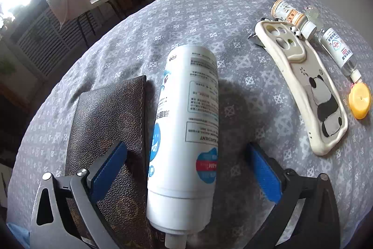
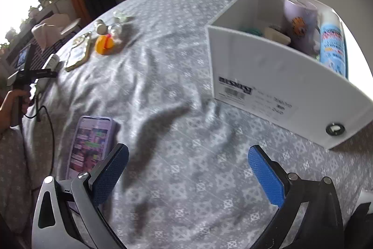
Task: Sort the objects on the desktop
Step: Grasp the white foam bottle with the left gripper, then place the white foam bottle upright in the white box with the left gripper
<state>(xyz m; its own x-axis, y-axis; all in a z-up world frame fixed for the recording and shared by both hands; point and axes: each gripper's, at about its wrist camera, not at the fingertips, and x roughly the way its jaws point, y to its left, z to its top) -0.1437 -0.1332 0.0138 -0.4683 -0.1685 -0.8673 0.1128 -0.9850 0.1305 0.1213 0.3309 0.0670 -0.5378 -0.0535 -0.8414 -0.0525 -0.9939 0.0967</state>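
In the left wrist view my left gripper [image 1: 186, 167] is open, its blue pads on either side of a white spray bottle [image 1: 186, 123] that lies on the grey cloth, without touching it. A brown leather wallet [image 1: 109, 127] lies against the bottle's left side, under the left pad. In the right wrist view my right gripper [image 2: 187, 169] is open and empty above bare cloth. A white storage box [image 2: 275, 76] stands to its upper right and holds a lilac cup [image 2: 300, 18], a blue spray can [image 2: 333, 48] and a brush.
A panda phone case [image 1: 310, 90], two small bottles [image 1: 291, 15] [image 1: 338, 50] and a yellow cap [image 1: 360, 100] lie at the right of the left wrist view. A phone [image 2: 91, 144] with a lit screen lies left of my right gripper. The table edge curves at far left.
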